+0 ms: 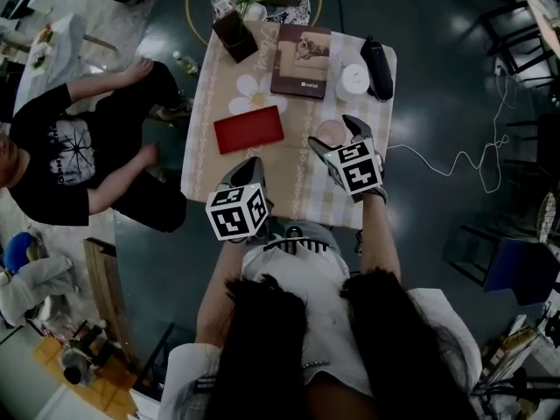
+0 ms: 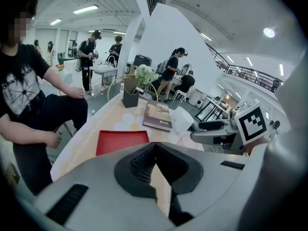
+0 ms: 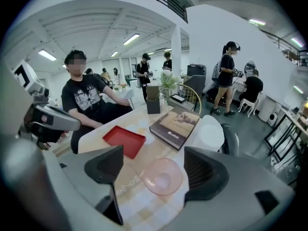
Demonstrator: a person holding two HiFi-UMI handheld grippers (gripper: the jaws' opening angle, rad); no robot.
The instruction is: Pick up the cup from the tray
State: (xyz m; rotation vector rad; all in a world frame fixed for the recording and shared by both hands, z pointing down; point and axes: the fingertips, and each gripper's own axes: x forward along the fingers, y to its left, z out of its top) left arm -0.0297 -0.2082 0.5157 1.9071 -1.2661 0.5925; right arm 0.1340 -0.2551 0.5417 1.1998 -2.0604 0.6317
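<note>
on beige tablecloth [image 1: 297,178]: red tray [image 1: 249,129], book [image 1: 300,61], pink cup [image 3: 163,176]; dark floor [image 1: 437,77].

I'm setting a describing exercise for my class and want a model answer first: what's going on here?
A person at a table holds a gripper in each hand. The right gripper is open, with its jaws to either side of a pink cup. The cup stands on the table and is not yet gripped. The red tray lies empty to the cup's left. The left gripper is shut on nothing, near the table's front edge. A seated person is beside the table.
</note>
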